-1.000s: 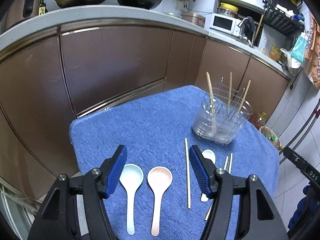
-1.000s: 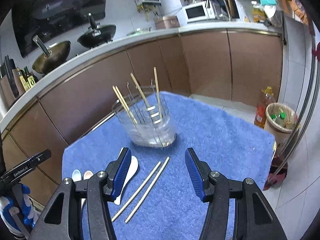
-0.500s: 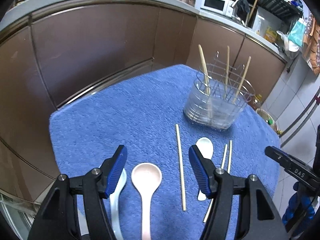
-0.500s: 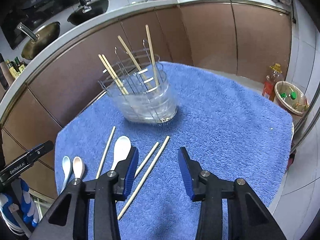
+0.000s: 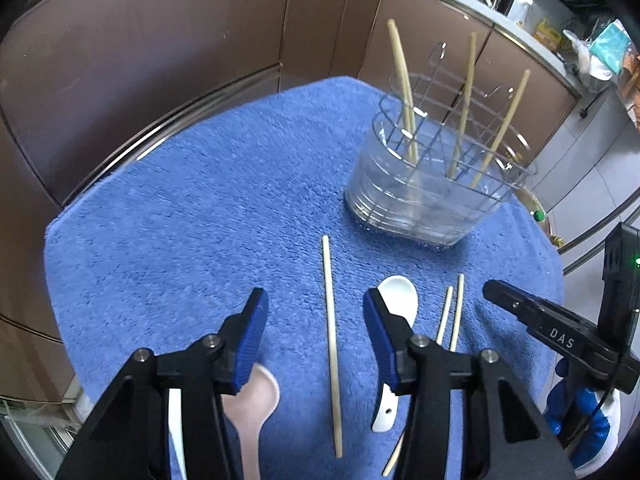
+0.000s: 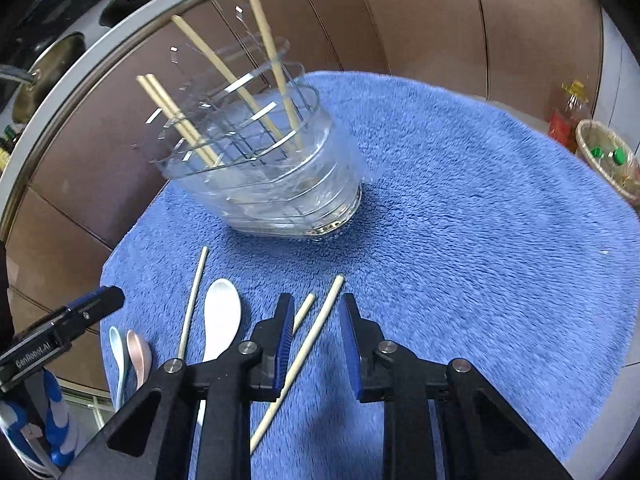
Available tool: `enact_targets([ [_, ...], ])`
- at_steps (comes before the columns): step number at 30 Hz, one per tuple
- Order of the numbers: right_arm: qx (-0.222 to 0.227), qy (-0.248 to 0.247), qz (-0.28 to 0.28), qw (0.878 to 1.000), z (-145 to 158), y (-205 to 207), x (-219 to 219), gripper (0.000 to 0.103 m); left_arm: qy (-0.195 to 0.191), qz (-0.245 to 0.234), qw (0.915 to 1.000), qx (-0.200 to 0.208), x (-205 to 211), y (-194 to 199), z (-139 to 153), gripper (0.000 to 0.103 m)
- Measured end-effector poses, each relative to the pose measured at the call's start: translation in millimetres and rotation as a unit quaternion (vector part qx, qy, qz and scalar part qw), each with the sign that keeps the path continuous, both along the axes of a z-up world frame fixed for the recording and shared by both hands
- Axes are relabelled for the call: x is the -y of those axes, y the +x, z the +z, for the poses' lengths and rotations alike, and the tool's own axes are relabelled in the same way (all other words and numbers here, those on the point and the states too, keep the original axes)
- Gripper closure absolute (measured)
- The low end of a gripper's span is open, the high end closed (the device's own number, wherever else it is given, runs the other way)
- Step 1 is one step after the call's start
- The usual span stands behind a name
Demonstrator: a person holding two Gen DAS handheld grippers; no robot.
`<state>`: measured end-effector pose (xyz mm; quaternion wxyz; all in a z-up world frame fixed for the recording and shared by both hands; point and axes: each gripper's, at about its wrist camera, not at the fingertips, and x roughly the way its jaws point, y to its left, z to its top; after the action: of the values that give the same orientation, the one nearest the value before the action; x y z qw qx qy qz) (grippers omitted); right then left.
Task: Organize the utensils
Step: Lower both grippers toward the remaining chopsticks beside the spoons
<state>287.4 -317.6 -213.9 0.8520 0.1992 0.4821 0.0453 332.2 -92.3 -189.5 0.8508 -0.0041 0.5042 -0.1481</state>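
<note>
From the left wrist view, we look down along our left gripper [image 5: 316,316], whose blue fingers [image 5: 249,340] stand apart and are closing, with a single chopstick [image 5: 331,340] lying on the blue towel [image 5: 200,208] in the gap between them; the pads do not press on it. A pink spoon [image 5: 256,400] lies just under the left finger, and a white spoon [image 5: 396,300] lies partly behind the right one. Beside that spoon lie two more chopsticks [image 5: 454,312] side by side. Farther back on the towel stands the clear utensil holder [image 5: 424,200] with several chopsticks upright in its wire rack.

From the right wrist view, our right gripper [image 6: 314,320] hangs low over the towel [image 6: 480,240], its fingers [image 6: 285,336] narrow and closing around one chopstick [image 6: 316,332] of the pair; whether the pads already touch it, we cannot tell. The second chopstick [image 6: 304,312] lies just left of it. The white spoon [image 6: 222,316] and the single chopstick [image 6: 194,296] lie further left, and the holder [image 6: 280,184] stands beyond.
</note>
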Motion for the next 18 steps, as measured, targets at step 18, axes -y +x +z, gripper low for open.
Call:
enact_targets([
  [18,-0.044,-0.039,0.019,0.998,-28.2,29.0,-16.0,0.085,0.03,0.009,0.9967,-0.075,22.8,55.5,-43.1,0.073],
])
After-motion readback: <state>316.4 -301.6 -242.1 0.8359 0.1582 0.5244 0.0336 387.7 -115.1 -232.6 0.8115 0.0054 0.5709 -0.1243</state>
